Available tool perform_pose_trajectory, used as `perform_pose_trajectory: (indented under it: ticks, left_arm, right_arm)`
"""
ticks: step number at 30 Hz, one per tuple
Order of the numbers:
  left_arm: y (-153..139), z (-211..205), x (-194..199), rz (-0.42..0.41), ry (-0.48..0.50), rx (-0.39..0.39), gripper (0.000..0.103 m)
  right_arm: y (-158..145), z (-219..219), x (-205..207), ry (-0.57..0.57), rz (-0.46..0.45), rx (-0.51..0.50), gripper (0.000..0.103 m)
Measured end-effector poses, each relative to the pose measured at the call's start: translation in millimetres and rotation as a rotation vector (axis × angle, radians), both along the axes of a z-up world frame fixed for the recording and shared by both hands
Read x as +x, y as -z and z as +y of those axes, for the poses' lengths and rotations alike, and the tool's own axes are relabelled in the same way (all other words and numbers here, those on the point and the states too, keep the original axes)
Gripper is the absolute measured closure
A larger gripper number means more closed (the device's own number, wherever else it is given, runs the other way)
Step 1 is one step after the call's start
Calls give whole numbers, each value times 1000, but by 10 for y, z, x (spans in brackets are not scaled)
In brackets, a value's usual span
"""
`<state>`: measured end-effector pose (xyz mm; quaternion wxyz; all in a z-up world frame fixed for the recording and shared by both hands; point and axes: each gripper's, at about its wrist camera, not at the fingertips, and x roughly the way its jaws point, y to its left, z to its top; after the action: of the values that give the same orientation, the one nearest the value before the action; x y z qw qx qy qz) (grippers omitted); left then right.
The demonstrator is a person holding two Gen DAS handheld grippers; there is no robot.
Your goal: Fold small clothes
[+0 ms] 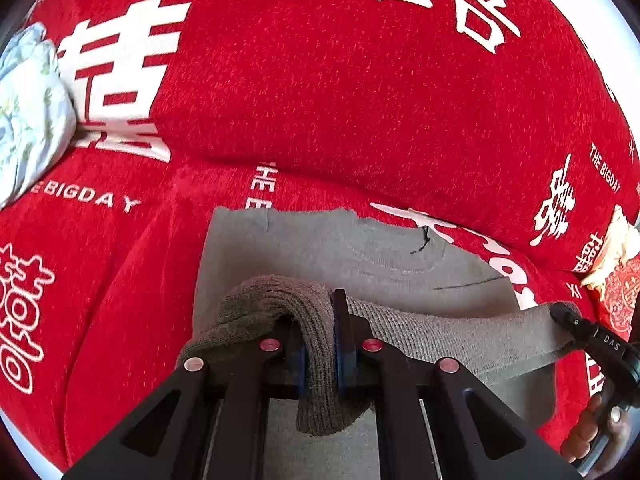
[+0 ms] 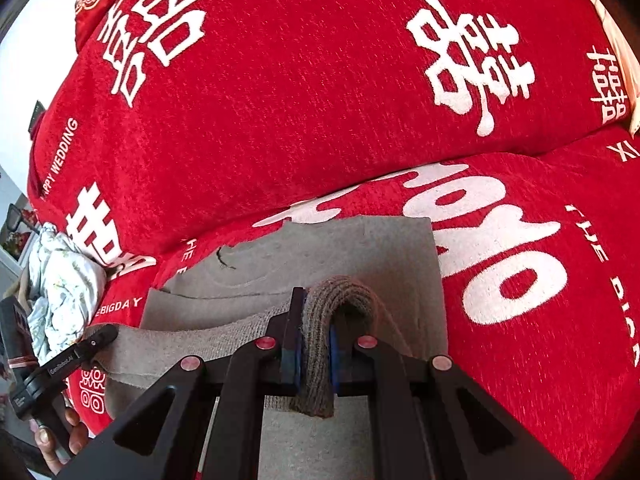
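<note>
Both the left gripper (image 1: pixel 320 344) and right gripper (image 2: pixel 314 344) pinch the grey-brown knit garment (image 1: pixel 440 336) at frame bottom; uneven pulling could slip its ribbed ends free.

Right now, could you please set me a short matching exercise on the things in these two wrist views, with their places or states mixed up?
Things:
1. grey sock
2. grey felt mat
3. pale floral cloth
4. red cover

Places or states:
A. crumpled in a heap at the far left
B. printed with white characters
C. stretched between both grippers
D. lying flat under the sock

Pairs: 1-C, 2-D, 3-A, 4-B
</note>
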<state>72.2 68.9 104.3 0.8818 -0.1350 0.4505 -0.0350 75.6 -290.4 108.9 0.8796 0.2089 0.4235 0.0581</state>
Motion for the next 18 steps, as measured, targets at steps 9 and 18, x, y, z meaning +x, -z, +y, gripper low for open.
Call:
perform_pose_trajectory:
  ticks: [9, 18]
  left_arm:
    - [148, -93, 210, 22, 38, 58, 92]
    - [390, -40, 435, 76, 36, 41, 92]
  right_arm:
    - [157, 8, 221, 11, 47, -31, 93]
    - [269, 46, 445, 7, 78, -52, 92]
